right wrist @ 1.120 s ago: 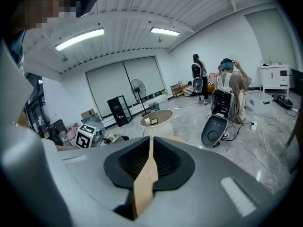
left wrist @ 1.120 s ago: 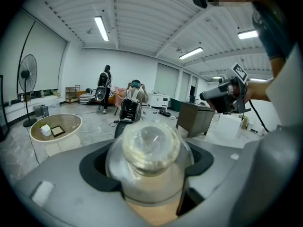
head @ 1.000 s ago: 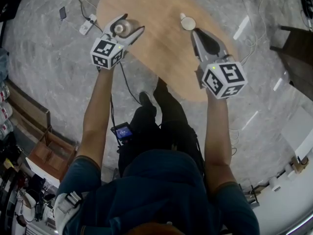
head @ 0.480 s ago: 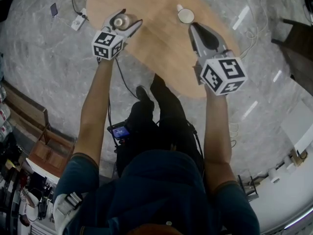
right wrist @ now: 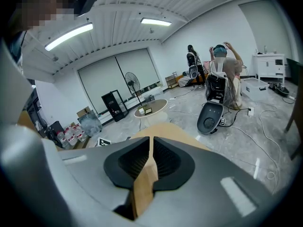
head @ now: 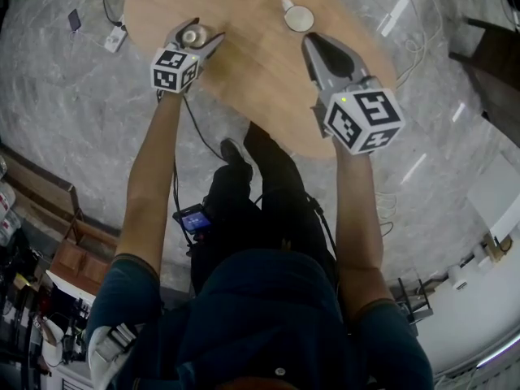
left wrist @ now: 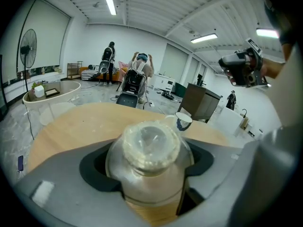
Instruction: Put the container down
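A clear glass container with a see-through lid sits between the jaws of my left gripper, whose pads press its sides. It is over the left part of the oval wooden table. I cannot tell whether its base touches the wood. In the left gripper view the container fills the gap in the left gripper. My right gripper is shut and empty over the table's right half, just short of a white cup. In the right gripper view the right gripper shows only a thin slit.
The cup stands beyond the container on the table. A power strip and a phone lie on the marble floor to the left. A dark chair stands at the right. People, a round white table and a fan are farther off.
Both grippers have moved farther out over the table. The left one has carried the container along, still gripped. The right gripper stays shut.
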The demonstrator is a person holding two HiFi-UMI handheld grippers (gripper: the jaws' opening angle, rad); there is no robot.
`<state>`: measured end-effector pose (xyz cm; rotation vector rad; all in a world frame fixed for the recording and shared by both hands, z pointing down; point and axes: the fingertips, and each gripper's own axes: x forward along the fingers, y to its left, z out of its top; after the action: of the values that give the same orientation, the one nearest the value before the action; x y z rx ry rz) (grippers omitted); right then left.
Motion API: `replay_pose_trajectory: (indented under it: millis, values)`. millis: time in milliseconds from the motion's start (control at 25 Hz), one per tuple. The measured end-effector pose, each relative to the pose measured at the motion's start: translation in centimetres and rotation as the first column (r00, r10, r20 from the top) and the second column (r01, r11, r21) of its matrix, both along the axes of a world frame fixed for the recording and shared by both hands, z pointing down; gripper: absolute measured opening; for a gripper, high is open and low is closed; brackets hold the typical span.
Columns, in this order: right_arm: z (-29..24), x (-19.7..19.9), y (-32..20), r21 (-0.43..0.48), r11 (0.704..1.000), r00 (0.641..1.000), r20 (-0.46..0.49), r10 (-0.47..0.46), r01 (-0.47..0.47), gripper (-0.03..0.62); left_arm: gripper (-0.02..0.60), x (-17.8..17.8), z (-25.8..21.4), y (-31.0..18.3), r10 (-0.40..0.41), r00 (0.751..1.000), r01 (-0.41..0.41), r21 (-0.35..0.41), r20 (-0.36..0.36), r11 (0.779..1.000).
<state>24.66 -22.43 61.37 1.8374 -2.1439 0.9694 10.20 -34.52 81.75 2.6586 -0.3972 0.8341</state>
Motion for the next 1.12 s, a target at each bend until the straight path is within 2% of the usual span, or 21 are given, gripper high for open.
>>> replay_pose_trajectory:
  millis: [400, 680, 1120]
  values:
    - [2.0, 0.4, 0.4, -0.033, 0.999, 1.000, 0.010, 0.002, -0.002, 0.012, 0.341, 0.4, 5.2, 0.8, 0.023, 0.997, -0.021, -0.036, 0.069, 0.999]
    - [3.1, 0.3, 0.4, -0.043, 0.999, 1.000, 0.020, 0.004, -0.003, 0.012, 0.341, 0.2, 7.5, 1.2, 0.027, 0.994, -0.023, -0.034, 0.106, 0.999]
    - [2.9, -0.1, 1.1, -0.053, 0.999, 0.999, 0.032, 0.015, -0.013, 0.012, 0.345, 0.4, 8.4, 2.0, 0.077, 0.983, -0.088, 0.062, 0.164, 0.994]
